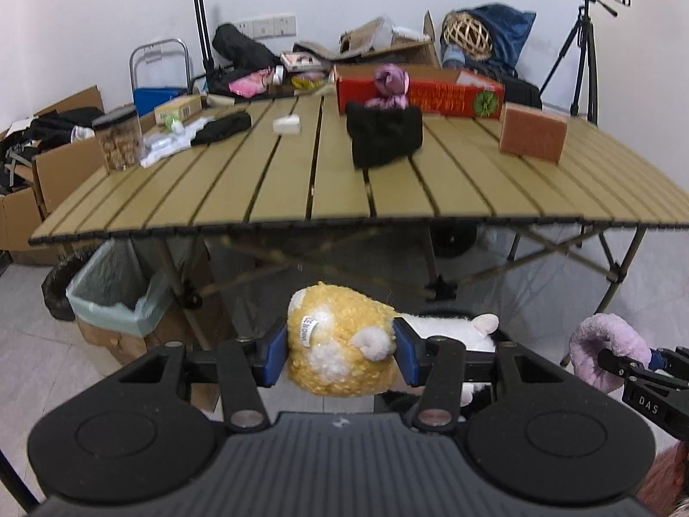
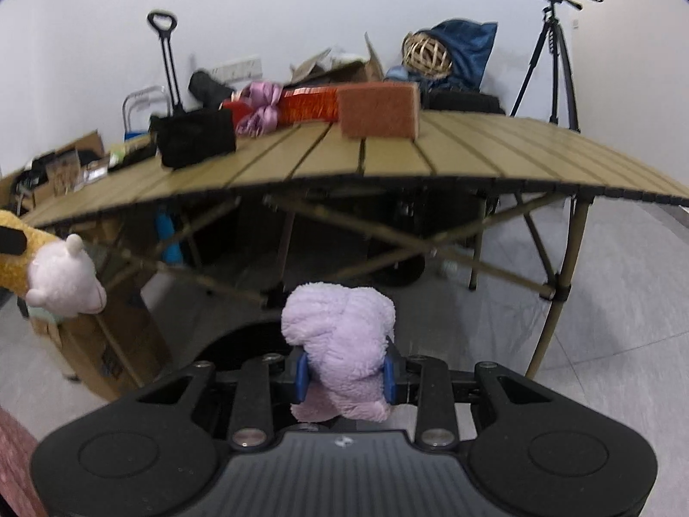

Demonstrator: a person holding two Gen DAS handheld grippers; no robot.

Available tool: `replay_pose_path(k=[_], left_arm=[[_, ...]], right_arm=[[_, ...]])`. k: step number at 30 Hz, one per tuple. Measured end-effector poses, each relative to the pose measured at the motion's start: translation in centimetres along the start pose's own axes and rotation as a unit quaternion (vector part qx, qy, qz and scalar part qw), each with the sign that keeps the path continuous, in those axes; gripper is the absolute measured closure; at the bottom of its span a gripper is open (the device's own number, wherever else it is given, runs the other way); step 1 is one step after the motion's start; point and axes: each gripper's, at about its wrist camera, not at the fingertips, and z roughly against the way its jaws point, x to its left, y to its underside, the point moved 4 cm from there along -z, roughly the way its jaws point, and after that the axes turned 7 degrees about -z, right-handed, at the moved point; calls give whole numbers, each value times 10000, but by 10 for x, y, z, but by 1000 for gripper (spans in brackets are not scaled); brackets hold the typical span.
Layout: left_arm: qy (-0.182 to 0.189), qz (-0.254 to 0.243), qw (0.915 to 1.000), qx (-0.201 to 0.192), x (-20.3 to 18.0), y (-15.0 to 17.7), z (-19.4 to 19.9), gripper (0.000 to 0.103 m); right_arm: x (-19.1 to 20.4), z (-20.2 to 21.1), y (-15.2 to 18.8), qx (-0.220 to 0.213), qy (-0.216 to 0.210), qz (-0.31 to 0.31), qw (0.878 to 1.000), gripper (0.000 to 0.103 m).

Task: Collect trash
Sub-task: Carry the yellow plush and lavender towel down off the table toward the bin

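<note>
My left gripper (image 1: 340, 355) is shut on a yellow and white plush toy (image 1: 340, 344), held in front of and below the table's near edge. My right gripper (image 2: 344, 377) is shut on a lilac plush toy (image 2: 340, 344), also below the table edge; it shows at the right in the left wrist view (image 1: 603, 344). The yellow toy's pale end shows at the left of the right wrist view (image 2: 64, 278). A bin lined with a pale green bag (image 1: 116, 297) stands on the floor under the table's left corner.
The slatted folding table (image 1: 301, 189) holds a black cloth (image 1: 383, 135), an orange-brown block (image 1: 534, 135), a red box (image 1: 430, 94), a purple cloth (image 1: 389, 86), a white wedge (image 1: 287, 125), a jar (image 1: 118, 140) and white wrappers (image 1: 168, 142). Cardboard boxes (image 1: 51, 172) stand left; a tripod (image 1: 585, 56) right.
</note>
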Motion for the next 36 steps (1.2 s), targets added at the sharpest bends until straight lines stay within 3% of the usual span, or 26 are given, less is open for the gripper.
replay_pose_path(k=[19, 27, 36], left_arm=[[228, -180, 9952, 936, -11, 67, -56, 52], [286, -227, 9923, 1186, -16, 80, -79, 52], [281, -183, 9912, 1278, -14, 83, -94, 52]], right_arm=[[28, -25, 59, 1369, 83, 413, 9897, 73], [33, -39, 71, 1723, 140, 530, 9835, 73], [37, -46, 70, 1771, 133, 537, 9826, 73]])
